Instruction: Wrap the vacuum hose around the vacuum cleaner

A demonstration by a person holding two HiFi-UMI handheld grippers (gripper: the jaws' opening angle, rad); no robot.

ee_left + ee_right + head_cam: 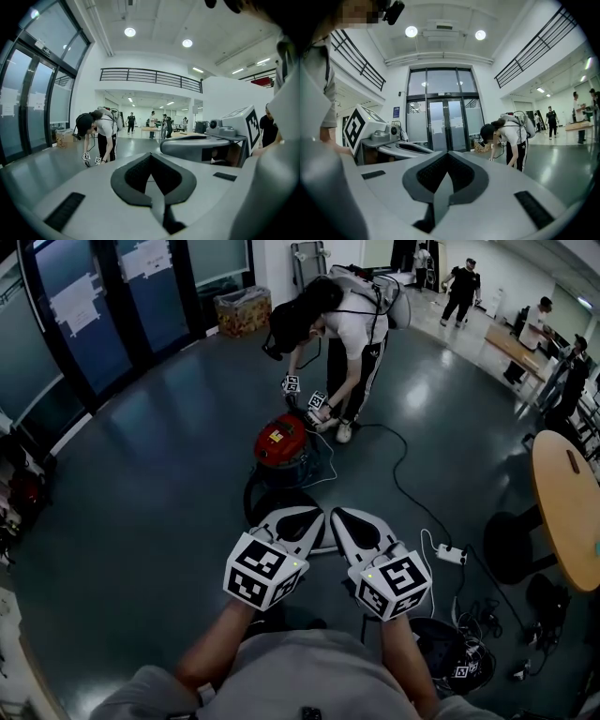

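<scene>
- Grey glossy floor (141, 502) fills a big hall; glass doors (440, 126) close one side, a railed balcony (150, 77) runs above, and a few people stand far off at the back.
- Well ahead of the one wearing the camera, a red vacuum (281, 444) stands upright on the floor; its black hose (247, 502) lies in a loop on the floor at the near side, partly hidden behind the two grippers; I cannot tell how far round the body it goes.
- Another person (347, 324) bends over the vacuum from the far side, holding two cubes (292, 383) with square markers just above its top.
- The left hand-held gripper (307, 514) is held up in front of the wearer's chest; its jaws are pressed together with nothing between them.
- The right hand-held gripper (345, 514) sits just beside it, tips near the left one's; its jaws are likewise closed and empty; both are well apart from the vacuum.
- A thin cable (403, 479) snakes over the floor from beside the other person's feet toward a white power strip (451, 554) at the right.
- A round wooden surface (562, 521) shows at the right edge; a box (242, 310) stands by the glass wall at the far side.
</scene>
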